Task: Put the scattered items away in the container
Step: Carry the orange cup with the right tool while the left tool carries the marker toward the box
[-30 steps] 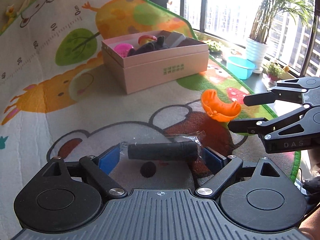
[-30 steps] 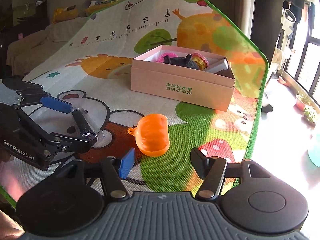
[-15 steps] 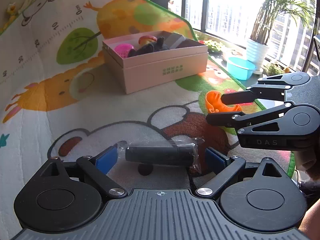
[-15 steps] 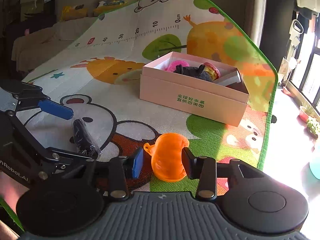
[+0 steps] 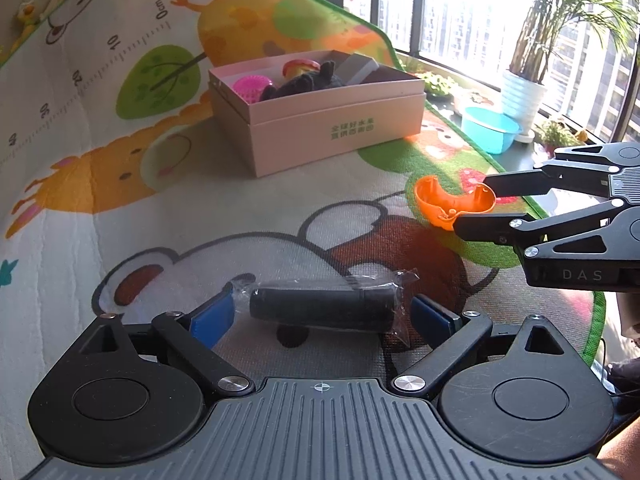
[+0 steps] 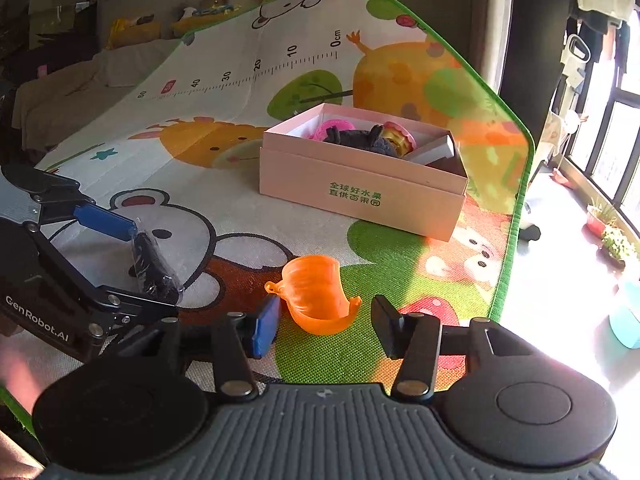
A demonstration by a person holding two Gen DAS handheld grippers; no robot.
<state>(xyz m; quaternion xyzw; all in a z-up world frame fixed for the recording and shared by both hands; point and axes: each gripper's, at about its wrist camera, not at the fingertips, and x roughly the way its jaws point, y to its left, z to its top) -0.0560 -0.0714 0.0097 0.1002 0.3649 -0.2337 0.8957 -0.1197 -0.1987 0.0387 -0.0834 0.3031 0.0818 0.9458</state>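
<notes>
Orange shell [image 6: 316,300] between right claw [image 6: 325,322], sofa behind

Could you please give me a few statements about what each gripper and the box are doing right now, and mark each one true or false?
1. The left gripper holds a black cylinder wrapped in clear plastic end to end between its pads. True.
2. The orange plastic shell already lies inside the pink box. False: it lies on the play mat, in front of the box.
3. The right gripper is clamped shut on the orange shell. False: its fingers stand open on either side of the shell.
4. The pink box has no lid on and already holds a few items. True.
5. The pink box stands on a wooden table. False: it stands on the play mat.
</notes>
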